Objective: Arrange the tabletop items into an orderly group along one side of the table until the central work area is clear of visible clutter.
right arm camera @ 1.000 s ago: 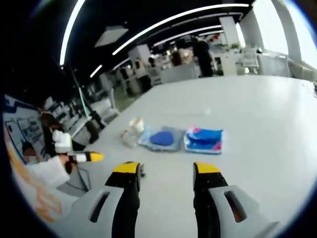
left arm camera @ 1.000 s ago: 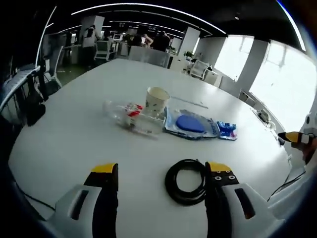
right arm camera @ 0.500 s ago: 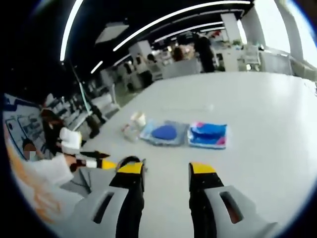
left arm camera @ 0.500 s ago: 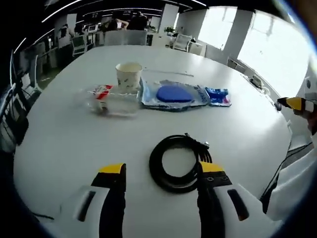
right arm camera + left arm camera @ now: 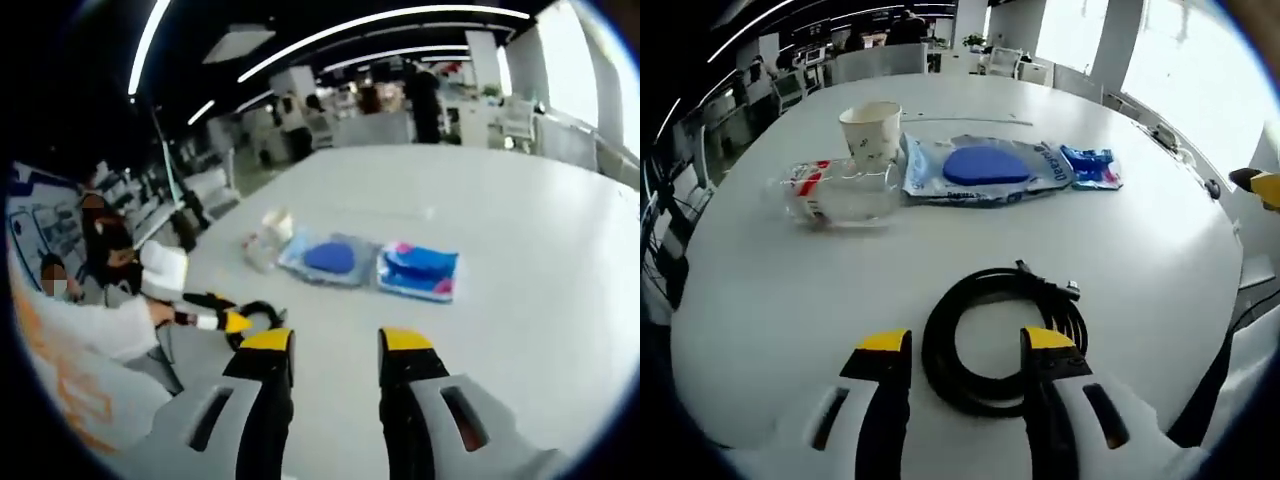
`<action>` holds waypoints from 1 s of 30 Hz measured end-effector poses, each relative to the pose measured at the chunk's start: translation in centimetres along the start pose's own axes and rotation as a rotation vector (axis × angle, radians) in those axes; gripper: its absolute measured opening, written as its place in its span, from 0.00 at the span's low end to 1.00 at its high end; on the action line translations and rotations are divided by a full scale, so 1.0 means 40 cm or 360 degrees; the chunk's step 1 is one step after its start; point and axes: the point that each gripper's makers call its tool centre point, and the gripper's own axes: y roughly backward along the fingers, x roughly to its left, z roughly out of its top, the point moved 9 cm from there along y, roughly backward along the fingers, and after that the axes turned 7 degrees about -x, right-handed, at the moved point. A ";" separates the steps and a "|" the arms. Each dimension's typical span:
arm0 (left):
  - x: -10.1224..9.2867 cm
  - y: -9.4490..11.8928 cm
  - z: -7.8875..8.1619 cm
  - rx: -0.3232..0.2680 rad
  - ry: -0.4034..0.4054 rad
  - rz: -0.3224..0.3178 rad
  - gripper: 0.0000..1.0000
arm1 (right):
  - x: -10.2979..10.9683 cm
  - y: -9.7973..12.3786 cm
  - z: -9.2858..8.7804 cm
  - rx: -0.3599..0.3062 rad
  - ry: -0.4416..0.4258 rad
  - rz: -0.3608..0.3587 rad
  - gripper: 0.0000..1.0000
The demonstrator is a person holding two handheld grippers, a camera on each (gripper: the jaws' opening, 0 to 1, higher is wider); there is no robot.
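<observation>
The left gripper [image 5: 968, 348] is held with its jaws spread over the near part of a coiled black cable [image 5: 1002, 336], which lies near the table's [image 5: 760, 300] near edge. Toward the far edge, a paper cup [image 5: 871, 131], a lying clear plastic bottle [image 5: 838, 192], a blue pouch [image 5: 985, 170] and a small blue packet [image 5: 1091, 166] are grouped in a row. The right gripper [image 5: 335, 340] is seen released and empty above the tabletop.

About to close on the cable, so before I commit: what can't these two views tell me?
- Left gripper view: near arc of the black cable coil hidden behind the left gripper; contact unclear.
- Right gripper view: coil mostly blocked by the left gripper and the right gripper.
- Bottle label and blue pouch print: too small.
</observation>
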 end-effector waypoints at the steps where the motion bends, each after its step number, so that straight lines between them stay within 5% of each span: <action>1: 0.000 -0.002 -0.004 0.0010 0.0001 0.0003 0.40 | 0.000 -0.001 -0.001 0.0005 0.0000 0.0004 0.31; 7: 0.001 -0.011 -0.029 0.0073 -0.0307 0.0077 0.11 | 0.005 -0.011 -0.007 0.0015 -0.0006 0.0022 0.30; 11: -0.015 -0.008 -0.028 0.0070 -0.0023 0.0000 0.05 | 0.015 -0.015 -0.012 0.0014 -0.0006 0.0031 0.30; 14: -0.021 0.009 -0.011 0.0038 -0.0052 -0.0027 0.03 | 0.022 -0.014 -0.017 -0.0002 -0.0023 0.0028 0.30; 23: -0.094 0.083 0.131 -0.0209 -0.0019 -0.0236 0.00 | 0.047 -0.064 -0.056 0.0085 -0.0044 0.0152 0.39; 30: -0.146 0.136 0.214 -0.0350 -0.0114 -0.0356 0.00 | 0.059 -0.102 -0.038 0.0068 -0.0072 0.0214 0.39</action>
